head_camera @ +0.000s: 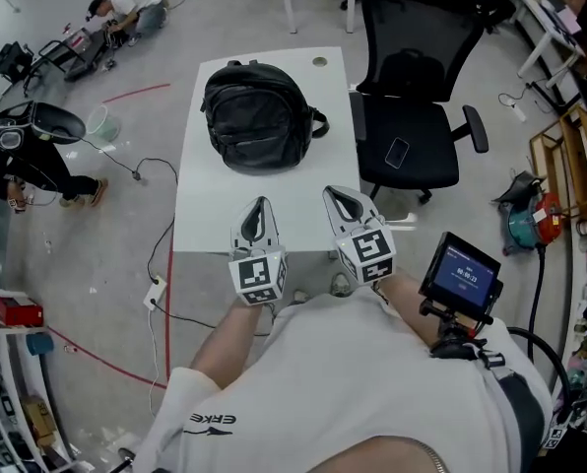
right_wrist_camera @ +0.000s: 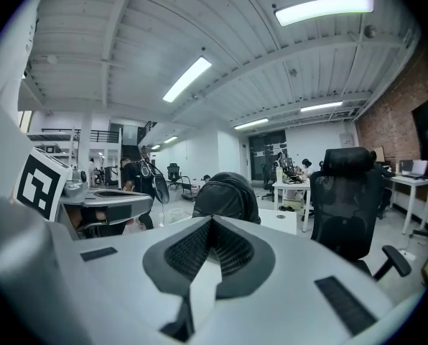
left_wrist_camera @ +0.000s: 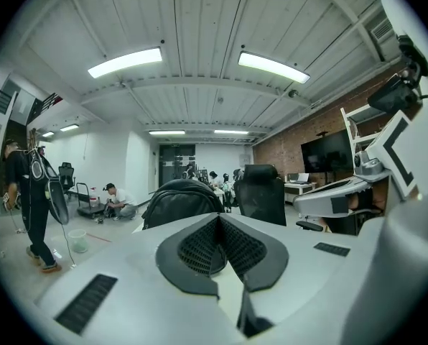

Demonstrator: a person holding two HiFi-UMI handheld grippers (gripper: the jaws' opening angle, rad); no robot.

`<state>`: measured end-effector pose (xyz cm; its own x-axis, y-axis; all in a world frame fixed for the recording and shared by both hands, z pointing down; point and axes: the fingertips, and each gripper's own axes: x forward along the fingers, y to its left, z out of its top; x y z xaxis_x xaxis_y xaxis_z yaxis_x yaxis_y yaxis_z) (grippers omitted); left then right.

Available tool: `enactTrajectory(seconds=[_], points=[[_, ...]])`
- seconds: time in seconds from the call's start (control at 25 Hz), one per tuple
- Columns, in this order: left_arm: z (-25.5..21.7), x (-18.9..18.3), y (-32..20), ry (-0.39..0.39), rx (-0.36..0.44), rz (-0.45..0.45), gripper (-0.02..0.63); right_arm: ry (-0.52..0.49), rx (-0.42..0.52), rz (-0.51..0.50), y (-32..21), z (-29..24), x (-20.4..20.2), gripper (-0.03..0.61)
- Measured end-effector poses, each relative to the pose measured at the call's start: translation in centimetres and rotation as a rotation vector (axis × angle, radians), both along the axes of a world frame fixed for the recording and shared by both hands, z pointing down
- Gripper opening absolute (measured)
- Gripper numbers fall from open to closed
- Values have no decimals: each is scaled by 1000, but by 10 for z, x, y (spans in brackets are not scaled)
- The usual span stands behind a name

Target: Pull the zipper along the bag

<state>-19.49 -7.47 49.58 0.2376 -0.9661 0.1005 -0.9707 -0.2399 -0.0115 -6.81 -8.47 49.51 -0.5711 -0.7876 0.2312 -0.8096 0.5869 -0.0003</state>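
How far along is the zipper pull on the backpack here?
Done: nothing I can confirm; the backpack sits on the table, its zipper too small to read. In hand: nothing; left gripper and right gripper are shut, empty, short of it. Left: apparently the whole pull.

A white worktop [head_camera: 200, 215] is standing mid-floor in the head view. A black office chair [head_camera: 412, 136] is sitting just beside it at 3 o'clock, with a dark phone [head_camera: 397, 152] lying on its seat. At 10 o'clock a clear bucket [head_camera: 102, 124] is standing on the floor. Further out, at 11 o'clock, a person [head_camera: 126, 10] is crouching by a low cart [head_camera: 72, 55]. Another person in black [head_camera: 28, 161] is standing at 9 o'clock, and a red box [head_camera: 18, 312] is resting at 8 o'clock.
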Motion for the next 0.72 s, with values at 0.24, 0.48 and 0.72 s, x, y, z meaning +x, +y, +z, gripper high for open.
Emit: enactTrajectory(seconds=[0.24,0.48,0.72], points=[[3,-16,-2,5,-6,4,3,6,0,-11,-1,2,-23,3],[4,-19,-1,12,-4,-3,3,7,-1,-9,-4,4,-26,3],[6,-22,-1,22,-15,-11,3,13,1,-16,-3,1,-33,3]])
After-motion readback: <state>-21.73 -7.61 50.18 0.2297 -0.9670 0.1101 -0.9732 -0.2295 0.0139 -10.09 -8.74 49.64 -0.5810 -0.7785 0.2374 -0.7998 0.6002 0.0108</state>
